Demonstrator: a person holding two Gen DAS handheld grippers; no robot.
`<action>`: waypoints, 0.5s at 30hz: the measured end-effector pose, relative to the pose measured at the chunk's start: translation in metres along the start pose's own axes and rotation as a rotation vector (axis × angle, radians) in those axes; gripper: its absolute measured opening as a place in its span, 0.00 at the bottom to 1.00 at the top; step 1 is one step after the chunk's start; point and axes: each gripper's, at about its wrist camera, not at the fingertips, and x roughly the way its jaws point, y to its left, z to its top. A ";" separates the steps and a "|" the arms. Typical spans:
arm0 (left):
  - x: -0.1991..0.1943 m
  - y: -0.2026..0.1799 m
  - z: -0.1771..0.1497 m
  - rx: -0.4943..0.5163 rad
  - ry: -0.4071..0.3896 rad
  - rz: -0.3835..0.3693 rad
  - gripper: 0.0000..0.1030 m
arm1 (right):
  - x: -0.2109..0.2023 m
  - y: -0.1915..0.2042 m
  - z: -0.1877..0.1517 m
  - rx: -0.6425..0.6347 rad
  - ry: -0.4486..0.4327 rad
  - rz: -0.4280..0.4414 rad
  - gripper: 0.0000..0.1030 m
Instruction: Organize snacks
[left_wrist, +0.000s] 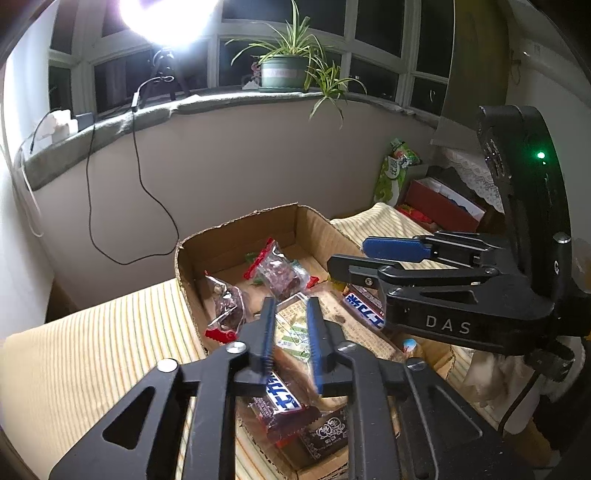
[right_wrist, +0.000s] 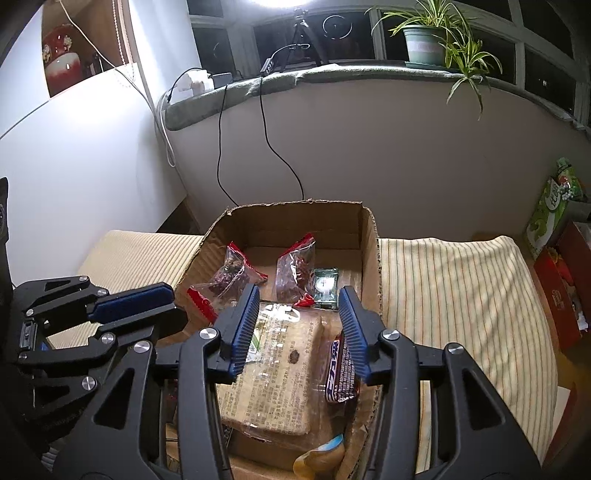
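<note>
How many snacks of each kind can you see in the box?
Red-trimmed bags: 2
Chocolate bars: 2
Big clear packet: 1
Green packet: 1
Brown packet: 1
Yellow packet: 1
Total: 8

My left tool points forward and down, fingers parted; my right tool alongside, spread wider, nothing gripped.
</note>
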 end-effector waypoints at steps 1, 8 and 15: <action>-0.001 0.000 0.000 0.001 -0.001 0.003 0.27 | -0.002 0.000 0.000 0.001 -0.003 -0.003 0.53; -0.010 -0.001 -0.004 -0.004 -0.011 0.026 0.43 | -0.019 0.001 -0.003 0.006 -0.034 -0.025 0.70; -0.029 0.000 -0.010 -0.038 -0.043 0.068 0.63 | -0.041 0.005 -0.010 0.002 -0.070 -0.052 0.85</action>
